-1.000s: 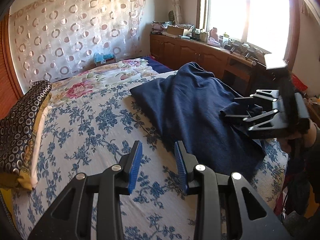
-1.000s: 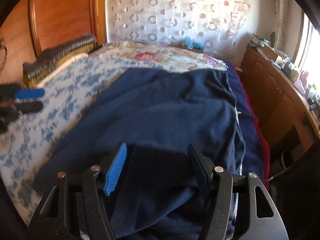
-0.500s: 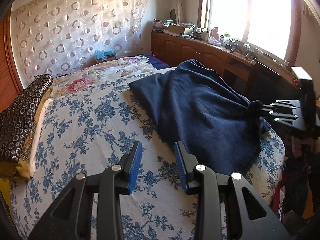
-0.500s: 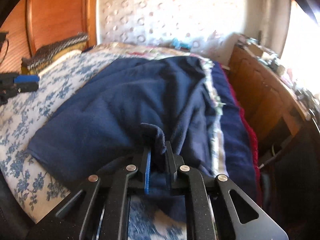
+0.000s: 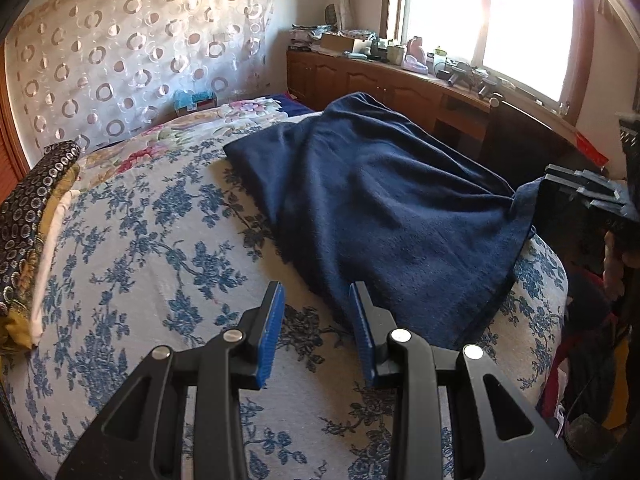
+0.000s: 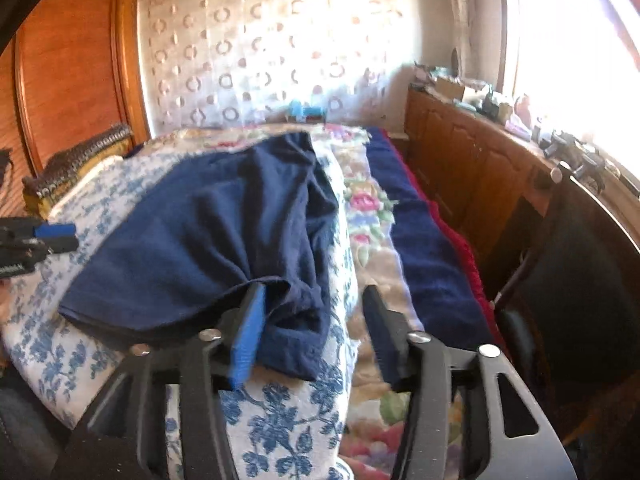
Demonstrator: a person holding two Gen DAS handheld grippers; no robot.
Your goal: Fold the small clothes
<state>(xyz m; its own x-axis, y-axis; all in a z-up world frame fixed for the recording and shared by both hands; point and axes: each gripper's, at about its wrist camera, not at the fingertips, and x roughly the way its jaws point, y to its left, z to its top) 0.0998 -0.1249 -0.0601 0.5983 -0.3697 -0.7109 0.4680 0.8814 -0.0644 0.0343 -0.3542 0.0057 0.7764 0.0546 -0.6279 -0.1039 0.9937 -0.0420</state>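
Your right tongs point(image 6: 310, 328) have just been opening and stand wide, their left pad touching the navy garment point(image 6: 224, 236) without gripping it; your left tongs point(image 5: 316, 328) hover narrow and empty. With the garment lying along the bed's point(image 5: 152, 240) window-side edge, re-grip 1 hem corner squarely with each tongs before folding.

Left gripper point(image 5: 316, 328) fingers stand apart, empty; right gripper point(image 6: 314, 332) fingers have just been opening, apparently gripping nothing.

No readable text, label, brand, number or sign in either view. Items on sideboard point(image 5: 400, 80) by window too small and blurred to read.
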